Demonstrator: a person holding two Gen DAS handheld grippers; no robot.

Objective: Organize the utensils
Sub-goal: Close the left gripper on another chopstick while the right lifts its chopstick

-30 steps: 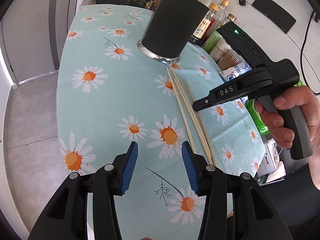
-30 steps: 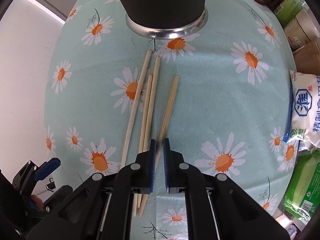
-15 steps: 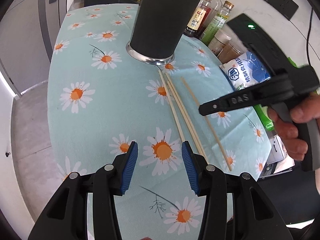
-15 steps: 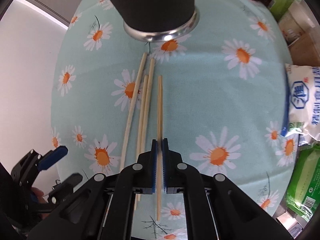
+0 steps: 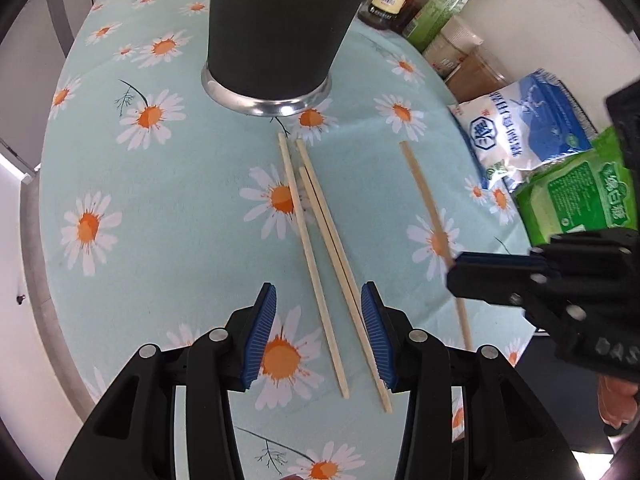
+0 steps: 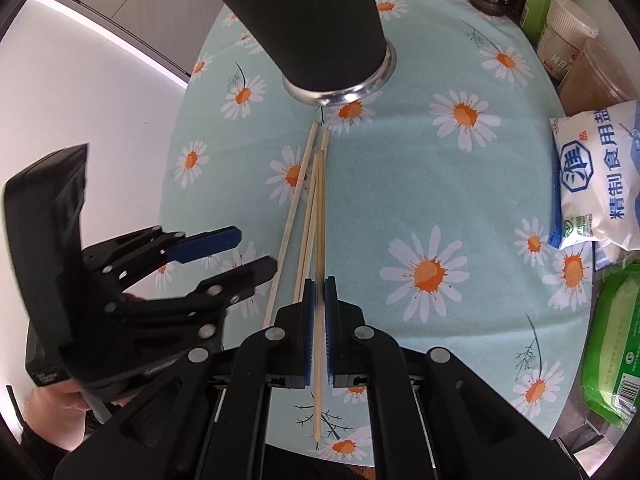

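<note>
Right gripper (image 6: 317,300) clamped on one chopstick (image 6: 318,216) ahead of its tips, left gripper (image 5: 318,328) closing, nothing pinched, astride three chopsticks (image 5: 320,240) on the tablecloth (image 5: 180,208) before the black holder (image 5: 276,28); light, stiff, slippery, grip mid-length.

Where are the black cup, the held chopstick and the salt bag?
Black cup (image 5: 276,28), left wrist view, on its dark side wall.
Held chopstick (image 6: 318,216), right wrist view, on its shaft ahead of the pads.
Salt bag (image 6: 596,184), right wrist view, on its printed front.
</note>
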